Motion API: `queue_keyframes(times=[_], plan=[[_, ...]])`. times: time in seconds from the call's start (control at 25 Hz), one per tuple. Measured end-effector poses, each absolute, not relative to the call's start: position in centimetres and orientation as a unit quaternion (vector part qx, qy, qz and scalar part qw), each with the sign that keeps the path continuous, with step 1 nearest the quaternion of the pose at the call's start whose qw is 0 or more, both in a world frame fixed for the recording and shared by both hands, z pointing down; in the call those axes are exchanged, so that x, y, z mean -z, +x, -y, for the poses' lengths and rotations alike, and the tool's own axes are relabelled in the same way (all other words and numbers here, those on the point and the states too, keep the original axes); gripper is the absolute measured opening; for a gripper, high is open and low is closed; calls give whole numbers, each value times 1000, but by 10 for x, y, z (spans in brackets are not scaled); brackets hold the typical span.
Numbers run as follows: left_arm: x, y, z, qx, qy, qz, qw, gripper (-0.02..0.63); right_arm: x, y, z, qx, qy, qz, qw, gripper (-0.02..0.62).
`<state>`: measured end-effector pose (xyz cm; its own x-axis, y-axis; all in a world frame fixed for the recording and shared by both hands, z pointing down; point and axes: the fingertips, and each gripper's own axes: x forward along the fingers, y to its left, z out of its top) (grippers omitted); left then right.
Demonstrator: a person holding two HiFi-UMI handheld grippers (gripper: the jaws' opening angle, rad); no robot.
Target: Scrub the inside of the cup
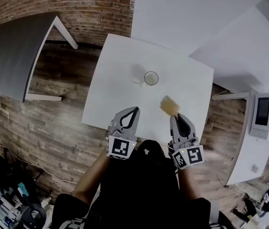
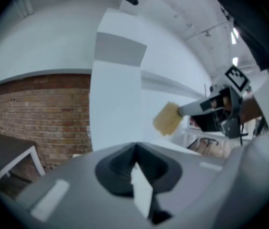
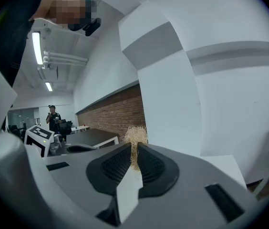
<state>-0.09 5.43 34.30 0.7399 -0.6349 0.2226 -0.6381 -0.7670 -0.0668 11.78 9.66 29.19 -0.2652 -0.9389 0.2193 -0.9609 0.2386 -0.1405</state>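
Dressed in black, a person leans over the near edge of a white desk point(image 1: 115, 66) with a gripper in each hand. The left gripper point(image 1: 135, 110) has its jaws closed together on nothing. The right gripper point(image 1: 175, 116) has its jaws clamped on a straw-coloured scrubbing pad point(image 1: 170, 105), whose coarse fibres stick out past the tips. The cup point(image 1: 150, 78) stands upright and untouched near the middle of the desk, mouth up. It is farther away than both grippers, between the two and a little nearer the right one.

The cup looks like clear glass, so it is probably light, smooth-walled and breakable, and could slide or tip when the pad pushes inside it. The best hold appears to be across the outer wall from the left side, below the rim, with moderate pressure. The left jaws would have to open first. The pad looks soft and springy, so it should squash to fit the narrow mouth. It is gripped by one end, which leaves most of its length free to reach the inside
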Motion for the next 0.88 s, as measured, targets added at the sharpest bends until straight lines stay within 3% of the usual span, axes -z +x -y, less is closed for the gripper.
queue_keyframes(times=[0.24,0.76,0.88], plan=[[-395,23,-17,-145,941,304,32,8,-295,121,-74,-133,620,771,61,34],[-523,63,50,-273,917,289,43,150,-343,143,0,-181,577,793,77,34],[-545,74,59,-295,914,276,37,155,-352,151,10,-190,573,794,75,34]])
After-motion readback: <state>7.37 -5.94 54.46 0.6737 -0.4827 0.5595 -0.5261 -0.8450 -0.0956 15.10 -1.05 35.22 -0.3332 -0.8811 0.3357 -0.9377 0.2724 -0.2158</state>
